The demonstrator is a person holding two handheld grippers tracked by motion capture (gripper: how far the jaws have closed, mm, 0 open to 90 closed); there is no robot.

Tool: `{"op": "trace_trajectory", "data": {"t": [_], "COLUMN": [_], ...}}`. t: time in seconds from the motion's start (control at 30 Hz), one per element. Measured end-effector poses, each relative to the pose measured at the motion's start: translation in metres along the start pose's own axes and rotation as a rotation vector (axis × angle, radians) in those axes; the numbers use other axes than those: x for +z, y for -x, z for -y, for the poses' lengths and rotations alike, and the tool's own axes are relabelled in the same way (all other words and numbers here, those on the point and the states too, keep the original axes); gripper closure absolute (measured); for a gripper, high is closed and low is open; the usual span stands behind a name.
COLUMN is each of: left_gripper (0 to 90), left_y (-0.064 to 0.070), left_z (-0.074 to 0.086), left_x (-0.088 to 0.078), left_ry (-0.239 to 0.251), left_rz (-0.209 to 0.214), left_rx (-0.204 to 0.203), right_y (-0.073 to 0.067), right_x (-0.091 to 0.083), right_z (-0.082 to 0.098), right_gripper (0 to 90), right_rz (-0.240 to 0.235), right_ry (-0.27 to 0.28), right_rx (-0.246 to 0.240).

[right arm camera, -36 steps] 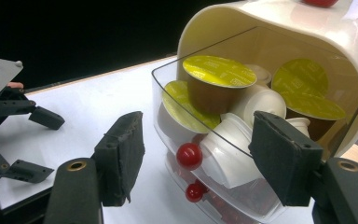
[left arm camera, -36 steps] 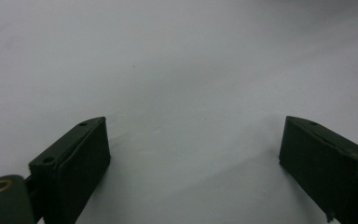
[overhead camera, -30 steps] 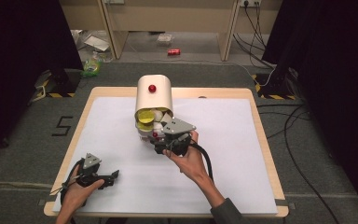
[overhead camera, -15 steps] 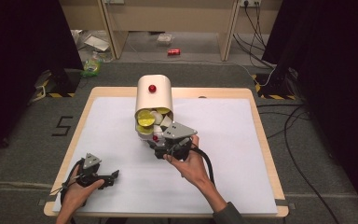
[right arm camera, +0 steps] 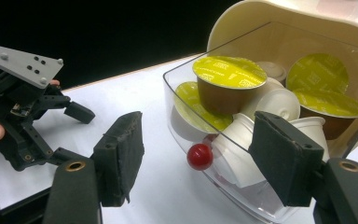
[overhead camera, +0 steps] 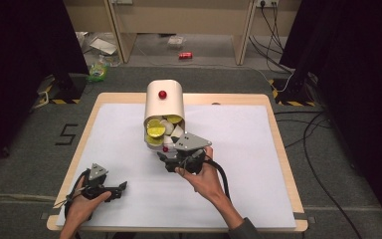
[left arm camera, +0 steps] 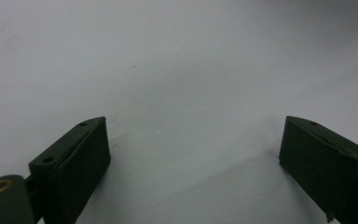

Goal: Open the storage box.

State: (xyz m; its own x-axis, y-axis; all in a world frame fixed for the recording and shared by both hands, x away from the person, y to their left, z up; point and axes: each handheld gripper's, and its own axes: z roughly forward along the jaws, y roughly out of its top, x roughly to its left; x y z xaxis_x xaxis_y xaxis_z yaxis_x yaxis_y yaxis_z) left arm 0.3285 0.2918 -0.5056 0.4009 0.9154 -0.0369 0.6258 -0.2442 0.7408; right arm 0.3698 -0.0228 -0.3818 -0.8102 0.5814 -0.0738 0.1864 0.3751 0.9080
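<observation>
1. Table [overhead camera: 278,149]: wooden top under a white sheet; a cream holder [overhead camera: 164,105] stands near the far middle, with a red knob on its top

2. Drawer [right arm camera: 242,186]: clear plastic, pulled out of the holder toward the person, with a red knob [right arm camera: 200,156] on its front wall

3. Capsules [right arm camera: 230,84]: yellow-lidded brown ones and white ones, heaped inside the drawer

4. Right gripper [overhead camera: 171,158]: held at the drawer's front, just on the person's side of it; in the right gripper view its jaws stand apart on either side of the red knob, pads not touching it, so it is released; one jaw overlaps the drawer's front wall in that view, and contact there cannot be told

5. Left gripper [overhead camera: 114,189]: rests on the sheet near the table's near left corner, well apart from the drawer; in the left gripper view its jaws are spread wide over bare sheet, grasping nothing
</observation>
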Motion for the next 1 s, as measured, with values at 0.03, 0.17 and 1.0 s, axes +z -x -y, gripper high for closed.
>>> {"op": "trace_trajectory", "data": {"t": [0.03, 0.17, 1.0], "left_gripper": [7.7, 7.7, 7.7], "left_y": [0.000, 0.000, 0.000], "left_z": [0.000, 0.000, 0.000], "left_x": [0.000, 0.000, 0.000], "left_ry": [0.000, 0.000, 0.000], "left_rz": [0.000, 0.000, 0.000], "left_rx": [0.000, 0.000, 0.000], "right_y": [0.000, -0.001, -0.013], "right_x": [0.000, -0.001, -0.009], "right_z": [0.000, 0.001, 0.008], "right_gripper": [35.0, 35.0, 35.0], "right_rz": [0.000, -0.002, -0.018], "right_ry": [0.000, 0.003, -0.018], "right_rx": [0.000, -0.005, -0.015]}}
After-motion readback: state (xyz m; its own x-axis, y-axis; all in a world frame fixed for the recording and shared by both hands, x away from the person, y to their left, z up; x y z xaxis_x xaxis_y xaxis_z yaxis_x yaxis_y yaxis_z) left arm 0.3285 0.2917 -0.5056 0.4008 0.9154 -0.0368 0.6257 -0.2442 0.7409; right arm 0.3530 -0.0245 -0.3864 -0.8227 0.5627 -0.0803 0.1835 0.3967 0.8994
